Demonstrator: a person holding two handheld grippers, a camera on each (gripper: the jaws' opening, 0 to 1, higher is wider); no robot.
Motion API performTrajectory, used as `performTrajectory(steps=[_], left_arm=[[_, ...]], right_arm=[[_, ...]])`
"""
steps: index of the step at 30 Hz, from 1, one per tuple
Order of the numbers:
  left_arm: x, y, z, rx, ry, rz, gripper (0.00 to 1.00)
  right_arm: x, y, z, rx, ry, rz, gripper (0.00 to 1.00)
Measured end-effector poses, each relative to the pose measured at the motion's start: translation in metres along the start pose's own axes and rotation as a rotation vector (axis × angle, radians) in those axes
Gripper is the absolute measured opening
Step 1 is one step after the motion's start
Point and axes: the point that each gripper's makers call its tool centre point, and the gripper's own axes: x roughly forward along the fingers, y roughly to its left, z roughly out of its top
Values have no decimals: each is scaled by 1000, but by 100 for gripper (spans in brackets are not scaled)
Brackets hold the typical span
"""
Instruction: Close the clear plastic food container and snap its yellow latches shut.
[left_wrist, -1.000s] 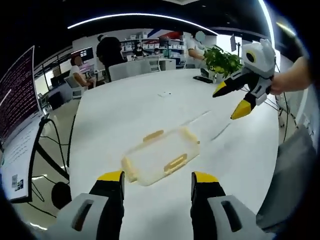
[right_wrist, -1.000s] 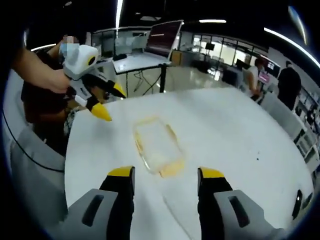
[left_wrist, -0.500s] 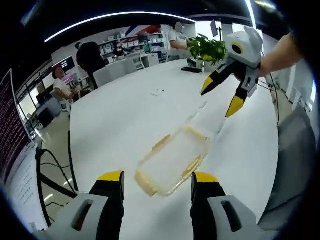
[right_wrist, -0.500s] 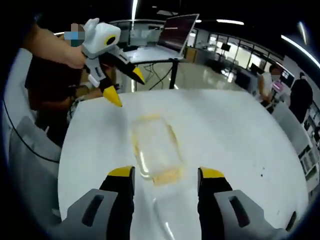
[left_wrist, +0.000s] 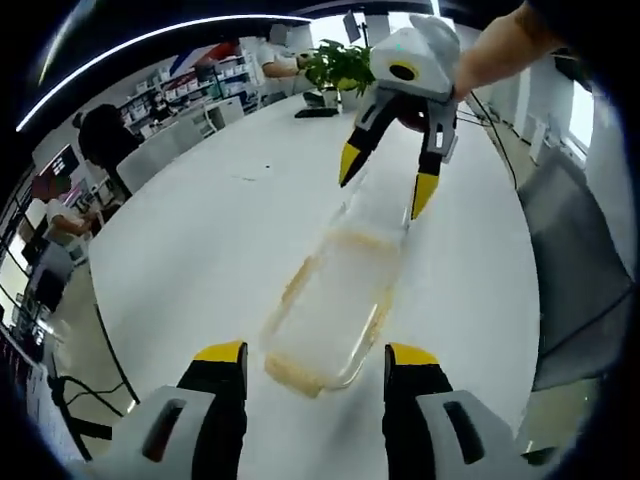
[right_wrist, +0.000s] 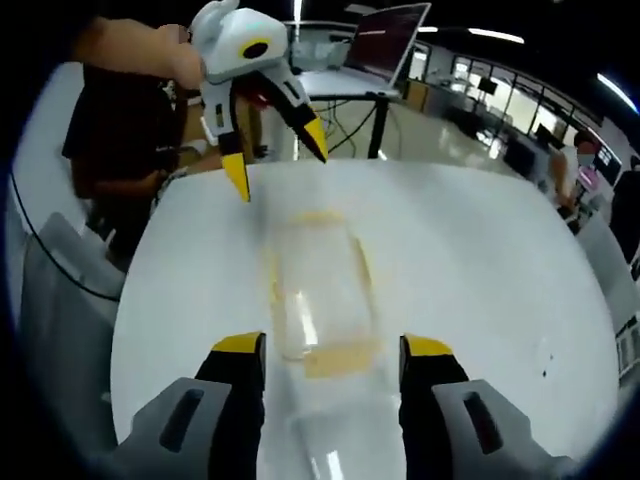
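The container (left_wrist: 335, 305), lying just ahead of the left gripper's (left_wrist: 314, 368) jaws, is clear, glossy plastic with opaque yellow plastic latches (left_wrist: 295, 372). The table (left_wrist: 200, 240) under it is smooth, white and slightly shiny. Beyond the container's far end, the right gripper (left_wrist: 384, 182) has a glossy white plastic shell and matt yellow tips. In the right gripper view, the lid (right_wrist: 340, 440) between the jaws is clear, glare-streaked plastic.
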Motion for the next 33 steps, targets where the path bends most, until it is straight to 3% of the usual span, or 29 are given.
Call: performTrajectory(steps=[4, 9, 13, 17, 28, 33], left_arm=[[6, 4, -11, 78, 58, -47, 49], [12, 10, -16, 128, 79, -92, 50], [17, 9, -15, 176, 64, -169, 51], [22, 7, -20, 245, 122, -198, 51], [36, 14, -43, 284, 201, -244, 51], [39, 14, -46, 294, 214, -267, 50]], right_arm=[[9, -5, -5, -19, 27, 27, 53], [16, -4, -9, -46, 59, 72, 55], [19, -1, -12, -67, 85, 96, 57], [23, -5, -13, -70, 103, 111, 58], [35, -4, -24, -116, 178, 161, 58], [44, -7, -32, -143, 221, 166, 57]])
